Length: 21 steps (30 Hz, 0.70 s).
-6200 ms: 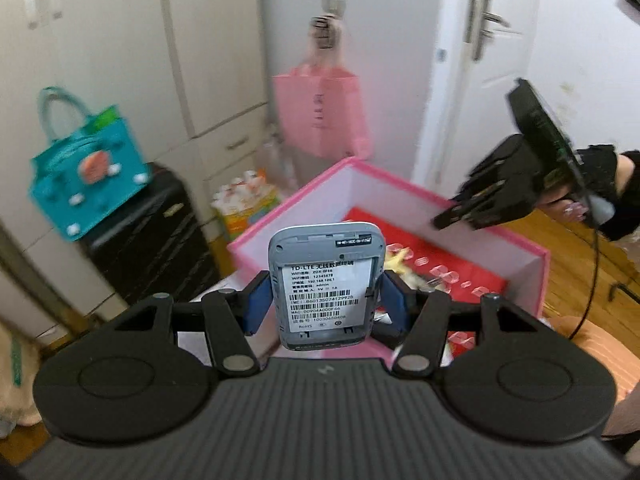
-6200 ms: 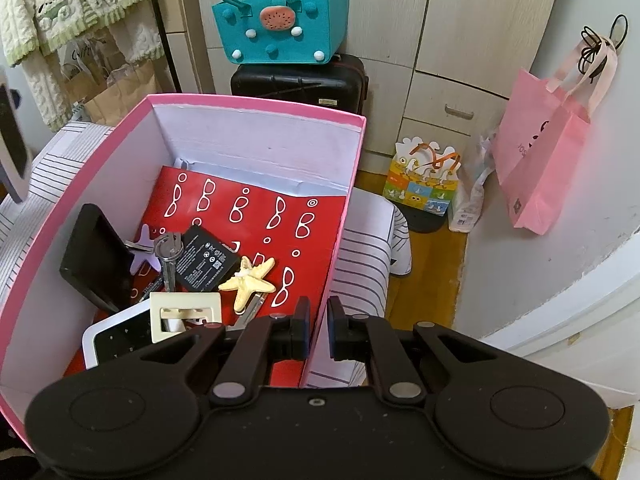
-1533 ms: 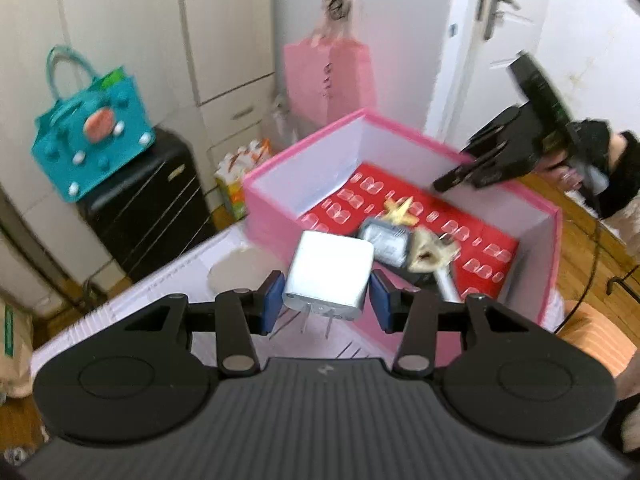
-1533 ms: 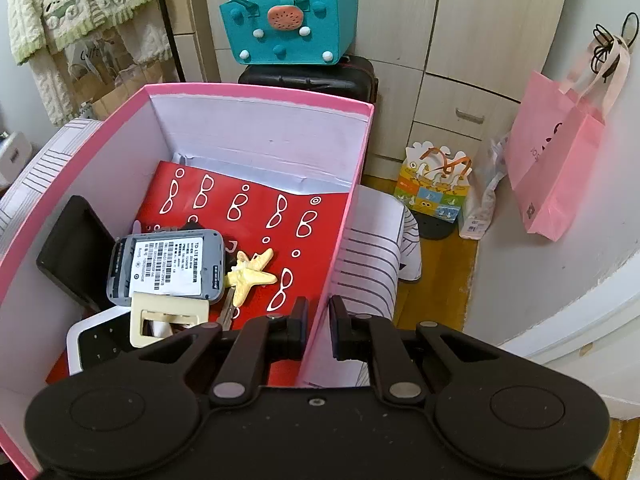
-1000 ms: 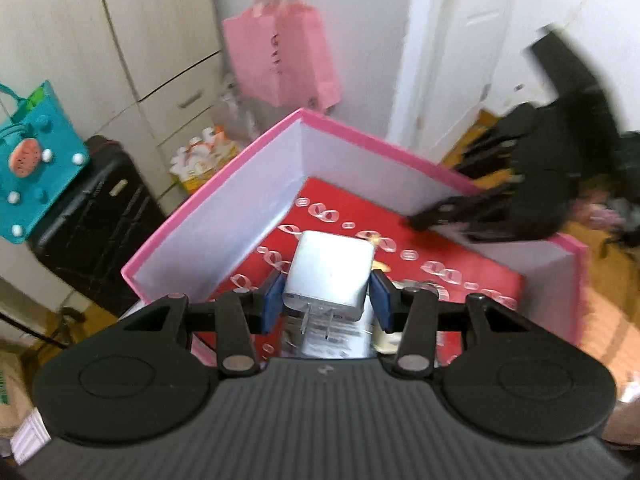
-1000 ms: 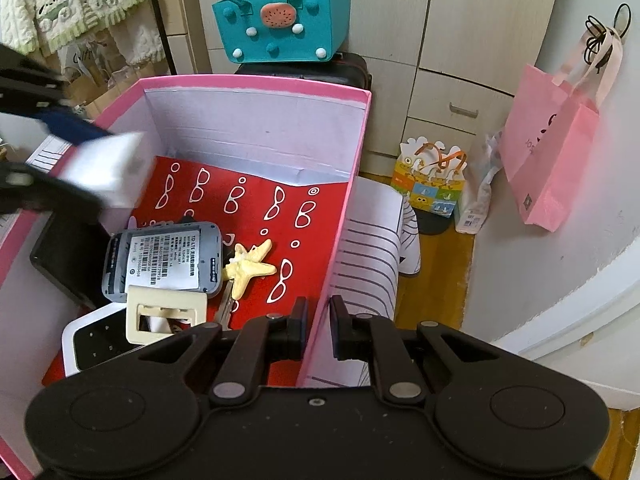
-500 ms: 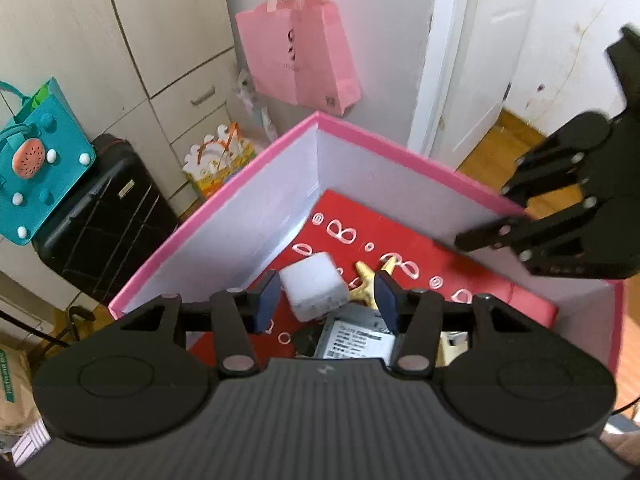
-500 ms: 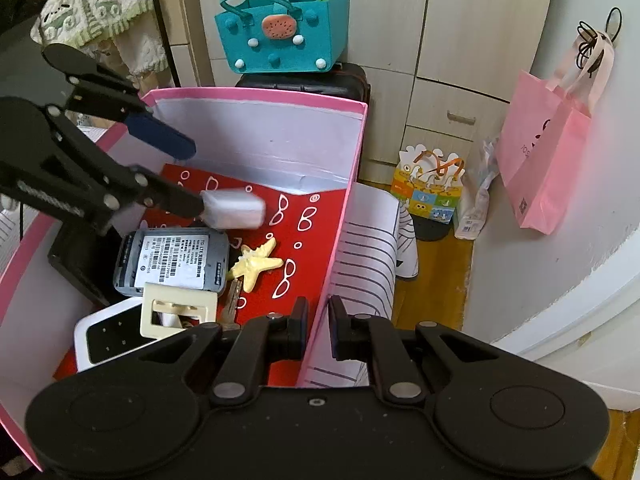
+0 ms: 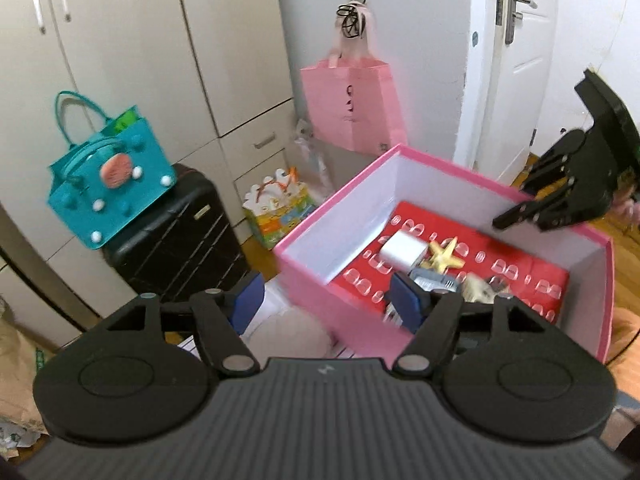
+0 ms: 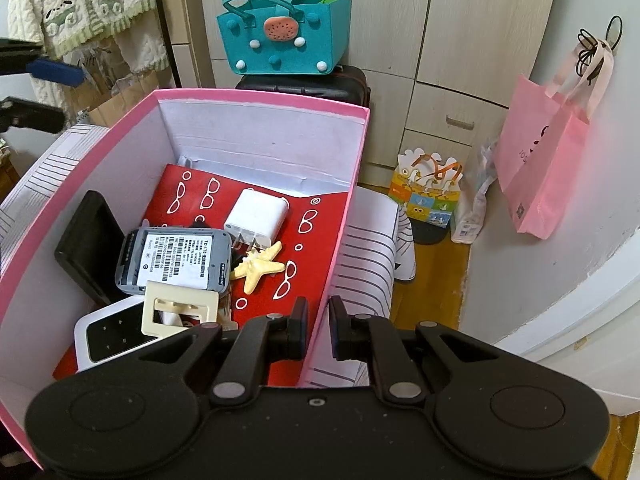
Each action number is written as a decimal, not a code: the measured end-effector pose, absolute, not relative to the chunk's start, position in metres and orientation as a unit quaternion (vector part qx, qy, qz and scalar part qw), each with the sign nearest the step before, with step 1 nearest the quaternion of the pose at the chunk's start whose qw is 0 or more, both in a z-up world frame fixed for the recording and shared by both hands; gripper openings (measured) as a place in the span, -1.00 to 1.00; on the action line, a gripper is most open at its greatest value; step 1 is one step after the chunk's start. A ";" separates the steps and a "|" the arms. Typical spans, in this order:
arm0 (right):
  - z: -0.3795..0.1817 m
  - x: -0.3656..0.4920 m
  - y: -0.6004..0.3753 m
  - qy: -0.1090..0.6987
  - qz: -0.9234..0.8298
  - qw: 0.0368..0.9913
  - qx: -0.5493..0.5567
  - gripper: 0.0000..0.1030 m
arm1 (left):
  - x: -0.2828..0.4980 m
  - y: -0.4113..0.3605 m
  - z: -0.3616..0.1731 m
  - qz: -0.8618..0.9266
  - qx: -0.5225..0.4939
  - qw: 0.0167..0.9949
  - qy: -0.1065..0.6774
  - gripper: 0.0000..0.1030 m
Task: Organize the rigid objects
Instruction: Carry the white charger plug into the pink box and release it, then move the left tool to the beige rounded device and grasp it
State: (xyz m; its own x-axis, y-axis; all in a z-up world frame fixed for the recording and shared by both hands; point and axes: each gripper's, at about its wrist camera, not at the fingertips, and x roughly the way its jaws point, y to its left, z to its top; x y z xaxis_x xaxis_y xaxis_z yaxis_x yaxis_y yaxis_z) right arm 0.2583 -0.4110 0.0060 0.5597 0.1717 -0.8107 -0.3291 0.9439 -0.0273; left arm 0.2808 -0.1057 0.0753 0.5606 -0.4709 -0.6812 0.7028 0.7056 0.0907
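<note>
A pink box (image 10: 260, 100) with a red patterned floor holds a white charger plug (image 10: 256, 214), a grey router (image 10: 174, 260), a yellow starfish (image 10: 260, 266), a cream frame (image 10: 180, 310), a black slab (image 10: 86, 244) and a white device (image 10: 108, 332). The charger (image 9: 402, 250) and starfish (image 9: 442, 254) also show in the left wrist view. My left gripper (image 9: 326, 300) is open and empty, outside the box's left wall (image 9: 320, 256). My right gripper (image 10: 318, 328) is shut on the box's right wall (image 10: 338, 240).
A teal bag (image 10: 284, 42) sits on a black suitcase (image 10: 304, 82) behind the box. A pink bag (image 10: 544, 164) hangs on the right wall. A small colourful gift bag (image 10: 428, 196) stands on the floor. Striped cloth (image 10: 368, 260) lies under the box.
The left gripper carried the white charger over the box, opened and dropped it onto the red floor, then drew back out to the left. The right gripper stayed put.
</note>
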 end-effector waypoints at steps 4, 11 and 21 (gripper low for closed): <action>0.010 0.259 -0.410 0.451 0.142 0.876 -0.090 -0.71 | 0.279 -0.083 0.060 -0.327 0.182 0.867 0.328 0.34; 0.008 0.261 -0.422 0.454 0.152 0.877 -0.052 -0.71 | 0.289 -0.062 0.017 -0.307 0.194 0.869 0.337 0.34; 0.009 0.265 -0.416 0.463 0.141 0.873 -0.055 -0.72 | 0.314 -0.068 -0.035 -0.381 0.216 0.834 0.336 0.52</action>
